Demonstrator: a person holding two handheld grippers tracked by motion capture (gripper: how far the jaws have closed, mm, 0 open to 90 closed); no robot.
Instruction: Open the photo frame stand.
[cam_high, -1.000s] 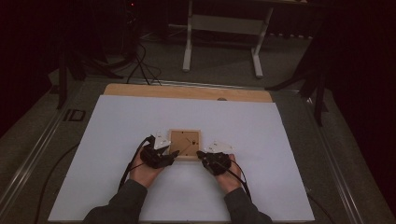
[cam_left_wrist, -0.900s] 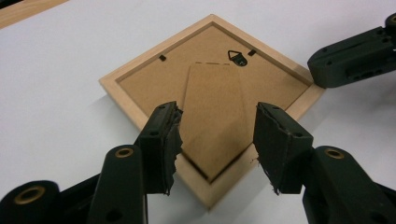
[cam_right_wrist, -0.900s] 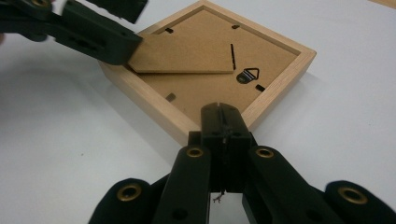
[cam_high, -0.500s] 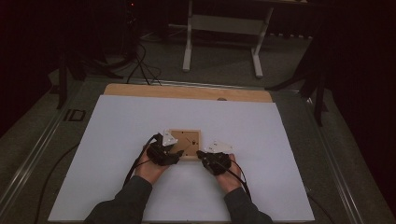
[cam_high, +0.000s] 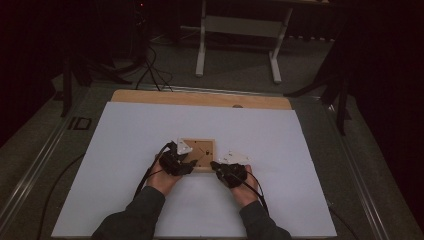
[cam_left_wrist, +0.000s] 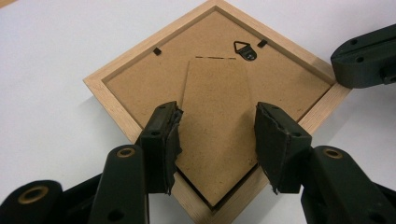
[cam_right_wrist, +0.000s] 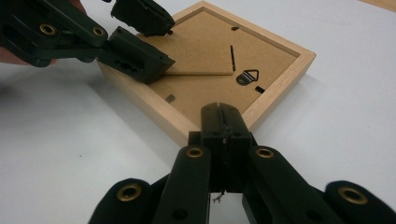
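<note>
The picture frame (cam_high: 198, 154) lay face down on the white worktop (cam_high: 125, 150), near the middle and toward the person's side. Its brown backing board (cam_left_wrist: 219, 88) faced up inside a light wooden rim. A small metal hanger (cam_left_wrist: 245, 49) sat near one edge of the backing board, and two dark retaining tabs were visible along that same edge. A stand flap (cam_left_wrist: 217, 121), cut from the same brown board, lay on the backing.

The left tool (cam_left_wrist: 217, 140) was positioned over the near corner of the picture frame. Its jaws stood wide apart, one on either side of the stand flap, gripping nothing. In the high view, the left tool (cam_high: 176, 161) sat at the frame's left near corner, with the left hand (cam_high: 162, 180) behind it.

The right tool (cam_right_wrist: 223, 122) had its jaws pressed fully together, with nothing visible between them. Its closed tip rested at the outer rim of the picture frame, near the corner closest to the metal hanger (cam_right_wrist: 247, 76); contact with the rim could not be confirmed. In the high view, the right tool (cam_high: 229, 171) sat at the frame's right near corner, with the right hand (cam_high: 245, 192) behind it.
</note>
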